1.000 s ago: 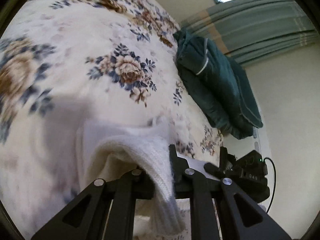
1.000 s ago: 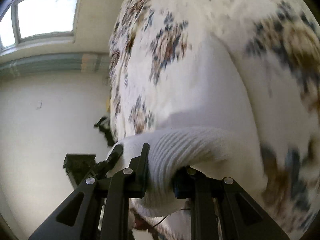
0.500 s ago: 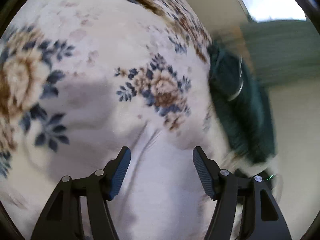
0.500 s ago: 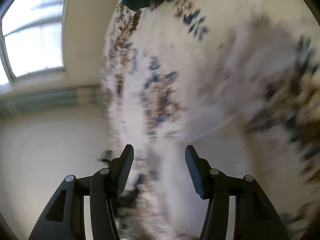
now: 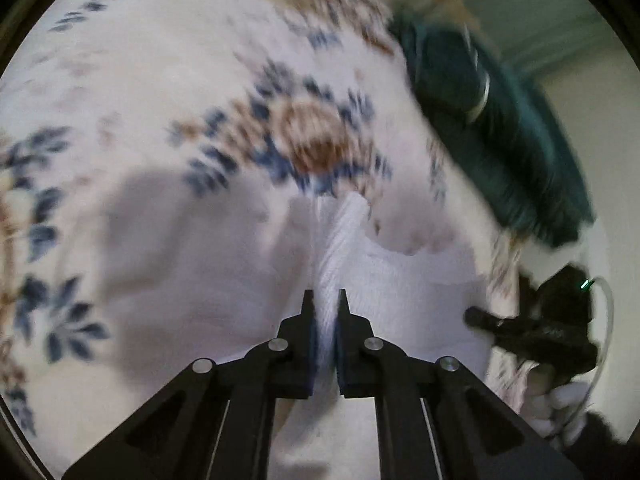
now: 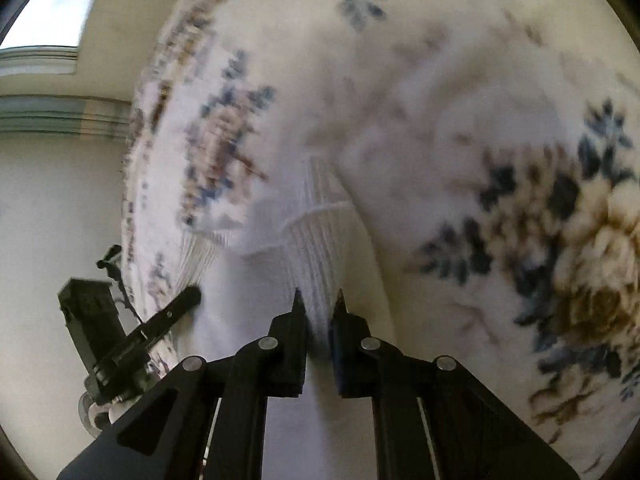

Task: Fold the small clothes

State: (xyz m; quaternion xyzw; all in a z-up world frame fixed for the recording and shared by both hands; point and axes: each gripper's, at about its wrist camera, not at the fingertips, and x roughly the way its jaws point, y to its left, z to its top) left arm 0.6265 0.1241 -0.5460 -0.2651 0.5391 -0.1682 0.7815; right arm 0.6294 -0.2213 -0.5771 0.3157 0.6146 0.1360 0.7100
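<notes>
- My left jaws [image 5: 325,300] are clenched on a pinched ridge of the white knit garment [image 5: 400,280]; the ridge runs straight away from me toward 12 o'clock, and the rest of the cloth spreads flat to my 2 o'clock on the bed.
- At 3 o'clock in the left view I can see my other tool, a dark shape at the edge of the cloth, so both grips sit on the same piece, near each other.
- My right jaws [image 6: 319,304] are closed on a ribbed band of the same garment; its ribs run along my fingers toward 12 o'clock, with a hem edge crossing just beyond the tips.
- From the right view, the left tool lies at 8 o'clock, touching the cloth's near edge.
- I judge the coming fold depends on both grips carrying this edge the same way, across the garment's long axis, which seems to run between my two tools.
- The floral bedspread [image 5: 160,100] lies under everything; a dark green pillow [image 5: 500,140] rests at 2 o'clock, with green curtains [image 6: 60,116], pale walls and a window behind.
</notes>
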